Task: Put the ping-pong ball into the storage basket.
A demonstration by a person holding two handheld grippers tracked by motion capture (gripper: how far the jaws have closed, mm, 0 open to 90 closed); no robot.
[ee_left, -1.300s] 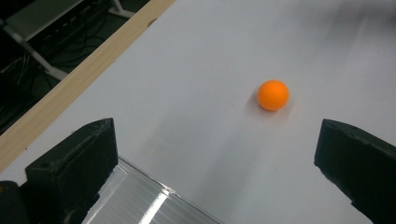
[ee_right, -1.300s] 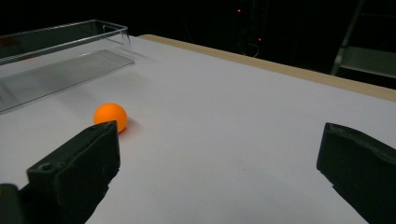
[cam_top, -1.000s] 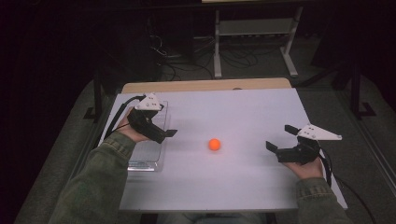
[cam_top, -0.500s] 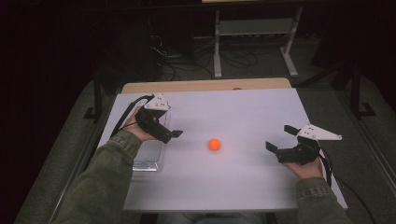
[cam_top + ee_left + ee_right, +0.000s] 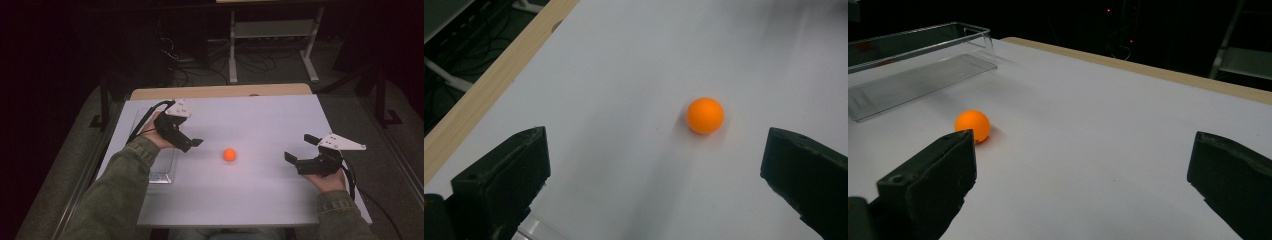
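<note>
An orange ball (image 5: 229, 154) rests on the white tabletop (image 5: 260, 120) near its middle. My left gripper (image 5: 194, 143) is held open just left of the ball, jaws aimed at it; in the left gripper view the ball (image 5: 705, 115) lies ahead, right of centre, beyond the open left gripper (image 5: 654, 165). My right gripper (image 5: 300, 148) stands open to the right of the ball, a good gap away. In the right gripper view the ball (image 5: 972, 125) sits just past the left jaw of the right gripper (image 5: 1083, 170). Neither gripper holds anything.
A clear plastic tray (image 5: 164, 169) lies at the table's left side, partly under the left forearm, and appears as the tray (image 5: 923, 60) far left in the right gripper view. A wooden strip (image 5: 215, 91) edges the back. A metal stand (image 5: 270, 30) and cables lie beyond.
My left gripper has moved right and a little farther back, off the tray and toward the ball. The ball and the right gripper have stayed put.
</note>
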